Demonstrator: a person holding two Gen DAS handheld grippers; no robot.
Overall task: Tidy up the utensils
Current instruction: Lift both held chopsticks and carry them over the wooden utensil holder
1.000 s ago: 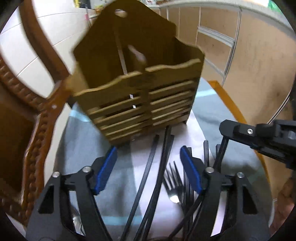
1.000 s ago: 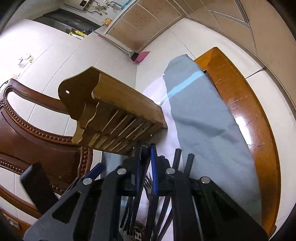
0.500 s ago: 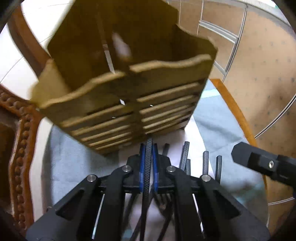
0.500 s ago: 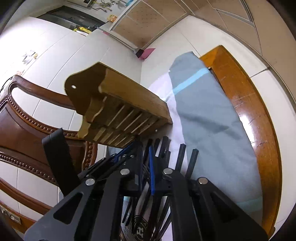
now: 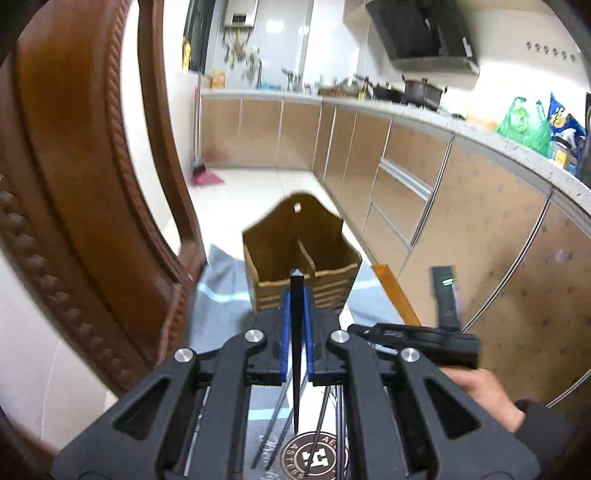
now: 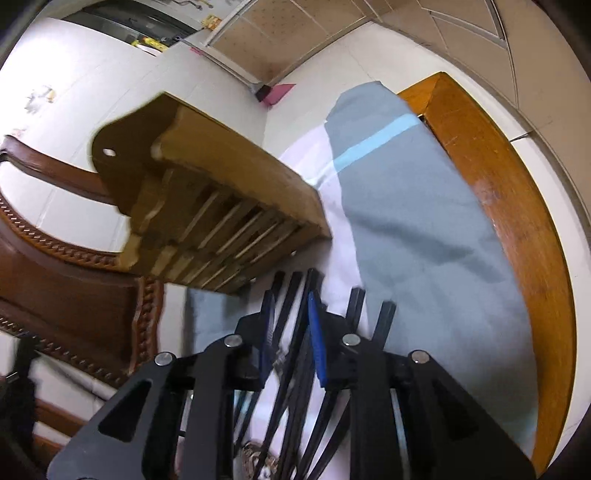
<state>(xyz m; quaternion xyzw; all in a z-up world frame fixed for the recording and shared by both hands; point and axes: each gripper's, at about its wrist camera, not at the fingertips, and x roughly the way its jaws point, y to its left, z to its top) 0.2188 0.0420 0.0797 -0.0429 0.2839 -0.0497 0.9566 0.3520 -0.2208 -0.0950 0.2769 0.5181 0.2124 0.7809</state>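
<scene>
left tongs [image 5: 295, 332] level, clamping black chopstick [image 5: 296, 350], right tongs [image 6: 290, 332] parted

Carved brown wooden chair [image 5: 85, 192] fills the view left of the fingers, rope and bead trim along its frame. Grey cloth [image 6: 424, 236] with a pale blue stripe lies under and ahead of the fingers, spread over an orange-brown table [image 6: 509, 206] whose bare edge shows to the right. Far ahead, a pink broom head [image 5: 207, 178] rests on the white tiled floor. Tan kitchen cabinets [image 5: 406, 192] run along the right, countertop above carrying pots [image 5: 421, 90] and green bags [image 5: 524, 123]. Black range hood [image 5: 424, 31] upper right.
</scene>
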